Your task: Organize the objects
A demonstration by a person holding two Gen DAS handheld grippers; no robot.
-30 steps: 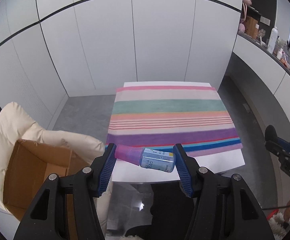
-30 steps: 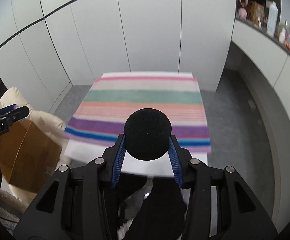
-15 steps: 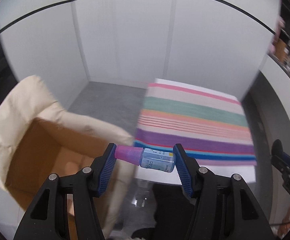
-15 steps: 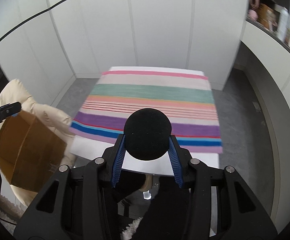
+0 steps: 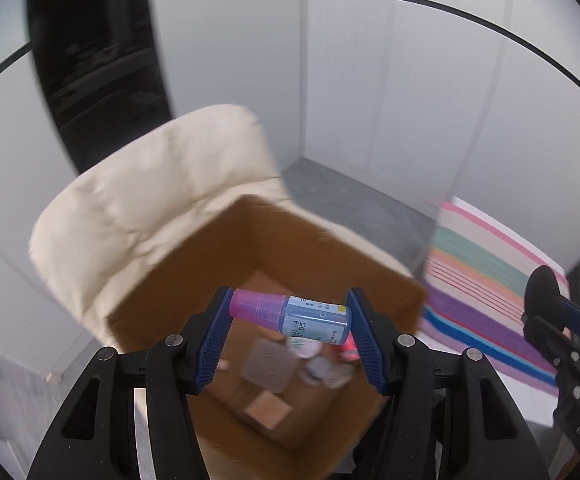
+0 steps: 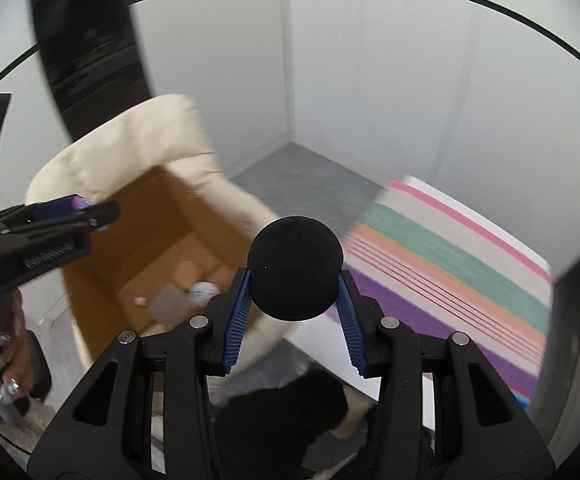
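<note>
Left tool (image 5: 288, 334) grips a bottle (image 5: 290, 316) above the box (image 5: 162, 284); right tool (image 6: 293, 300) grips a ball (image 6: 294, 268). Lower before releasing.

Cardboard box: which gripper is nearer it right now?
Left. The left gripper, shut on the small bottle, is over the cardboard box; the right gripper, holding the black ball, is beside it.
</note>
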